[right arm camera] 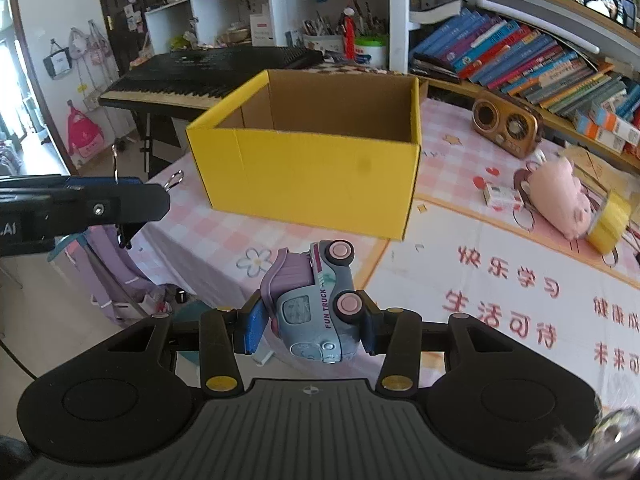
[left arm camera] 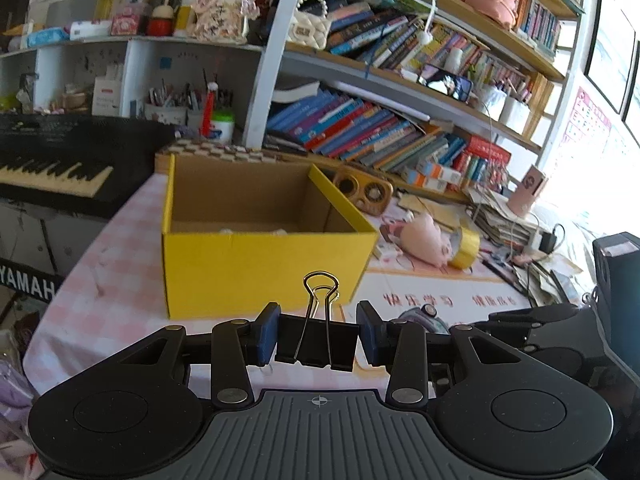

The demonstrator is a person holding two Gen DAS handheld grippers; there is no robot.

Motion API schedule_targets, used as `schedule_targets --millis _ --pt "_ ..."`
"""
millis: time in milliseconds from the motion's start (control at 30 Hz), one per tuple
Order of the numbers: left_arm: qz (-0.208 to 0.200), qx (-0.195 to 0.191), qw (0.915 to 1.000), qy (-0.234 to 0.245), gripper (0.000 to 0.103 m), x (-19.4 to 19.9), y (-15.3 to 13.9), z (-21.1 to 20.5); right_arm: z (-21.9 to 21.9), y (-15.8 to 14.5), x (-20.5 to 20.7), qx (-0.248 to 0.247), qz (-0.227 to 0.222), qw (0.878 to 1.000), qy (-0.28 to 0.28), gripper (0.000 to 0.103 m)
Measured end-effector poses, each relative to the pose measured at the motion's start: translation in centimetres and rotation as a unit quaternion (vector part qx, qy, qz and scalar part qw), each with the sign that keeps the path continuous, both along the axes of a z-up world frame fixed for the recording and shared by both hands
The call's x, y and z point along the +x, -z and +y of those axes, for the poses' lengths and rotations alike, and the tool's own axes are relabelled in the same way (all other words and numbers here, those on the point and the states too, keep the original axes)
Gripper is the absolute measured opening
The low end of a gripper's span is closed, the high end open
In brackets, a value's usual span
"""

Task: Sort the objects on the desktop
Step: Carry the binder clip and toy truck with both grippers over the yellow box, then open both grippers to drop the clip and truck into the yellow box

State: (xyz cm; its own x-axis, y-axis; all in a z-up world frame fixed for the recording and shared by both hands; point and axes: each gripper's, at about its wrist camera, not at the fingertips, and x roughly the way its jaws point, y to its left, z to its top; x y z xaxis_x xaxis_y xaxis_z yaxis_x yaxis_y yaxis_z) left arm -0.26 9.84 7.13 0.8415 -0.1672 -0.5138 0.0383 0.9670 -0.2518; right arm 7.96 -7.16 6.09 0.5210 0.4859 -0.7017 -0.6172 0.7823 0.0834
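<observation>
Left wrist view: left gripper is clamped on a black metal binder clip with silver wire handles, its blue pads pressing the clip's two ends. Handles stand upright, one loop above the other. Clip is carried above the pink-and-white checked tablecloth, just short of the near wall of the open yellow cardboard box. Inside the box, only pale bits show over the wall; cannot tell what they are. Pink plush toy and yellow tape roll lie to the right of the box. Part of the right gripper shows at the right edge.

Right wrist view: right gripper is closed narrowly on a small grey-blue and lilac plastic toy truck with pink wheels, lettered FUN TRUCK. Truck is tipped on its side between the pads, wheels facing right. It hangs over the tablecloth, near the box's front wall. Left gripper enters from the left with the clip's body showing beneath it. Brown wooden radio stands right of the box.
</observation>
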Motion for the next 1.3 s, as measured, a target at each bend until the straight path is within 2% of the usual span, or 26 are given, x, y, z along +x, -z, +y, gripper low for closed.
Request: schedule_targets --millis 367,633,800,933,1067,1300 --pt "-0.022 0.030 0.9985 -0.040 0.040 3.6 -1.7 0.6 1.0 -2.2 5.3 0.037 -0.019 0.998 -0.036 0.043" --pt "-0.027 0.050 0.9961 -0.068 0.040 7.9 -2.4 1.1 2.1 -4.6 10.6 0.060 -0.048 0.995 -0.066 0.043" --pt "-0.024 0.068 0.9940 -0.083 0.040 11.2 -2.5 1.6 3.7 -5.1 14.1 0.054 -0.066 0.992 -0.093 0.043" --pt "0.003 0.097 0.9916 -0.085 0.040 14.3 -1.6 1.9 5.5 -4.3 16.9 0.029 -0.070 0.990 -0.121 0.043" --pt "0.046 0.144 0.9860 -0.071 0.040 17.6 0.3 2.0 7.7 -2.5 19.3 -0.022 -0.069 0.983 -0.170 0.043" --pt "0.136 0.175 0.9737 -0.051 0.040 21.9 3.5 2.4 10.6 0.1 22.7 -0.093 -0.040 0.966 -0.238 0.043"
